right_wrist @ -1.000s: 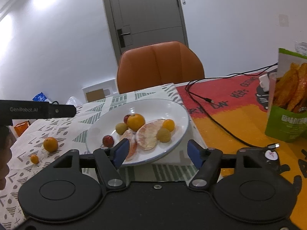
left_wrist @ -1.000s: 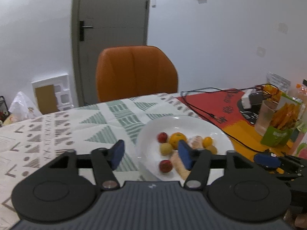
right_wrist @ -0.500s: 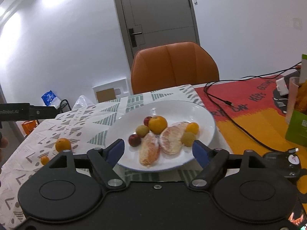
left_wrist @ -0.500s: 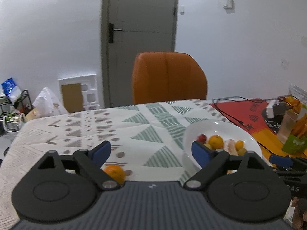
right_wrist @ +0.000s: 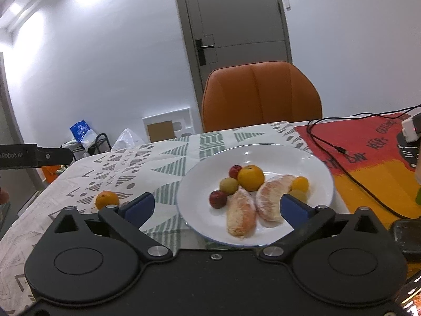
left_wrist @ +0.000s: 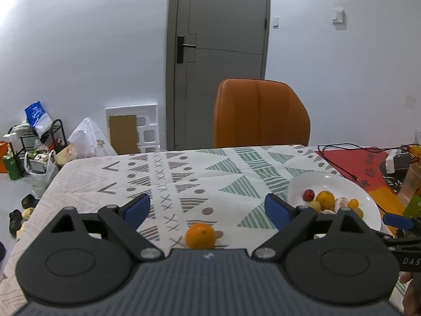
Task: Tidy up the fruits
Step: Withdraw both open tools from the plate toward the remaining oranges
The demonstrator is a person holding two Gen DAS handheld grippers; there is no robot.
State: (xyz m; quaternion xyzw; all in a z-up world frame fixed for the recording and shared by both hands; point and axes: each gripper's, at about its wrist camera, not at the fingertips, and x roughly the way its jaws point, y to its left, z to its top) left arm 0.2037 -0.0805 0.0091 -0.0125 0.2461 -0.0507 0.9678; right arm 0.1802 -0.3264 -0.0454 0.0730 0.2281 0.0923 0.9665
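Fruit sits on the white plate on the worktop, and one orange lies alone on the cloth. The left gripper hangs wide open and empty above that orange. The right gripper is wide open and empty too, in front of the plate.

Ahead of the matt black plastic right gripper sits a glossy white plate on a patterned woven tablecloth, a dimpled orange lies between the left gripper's blue pads, and beyond stands a smooth leather-like chair.
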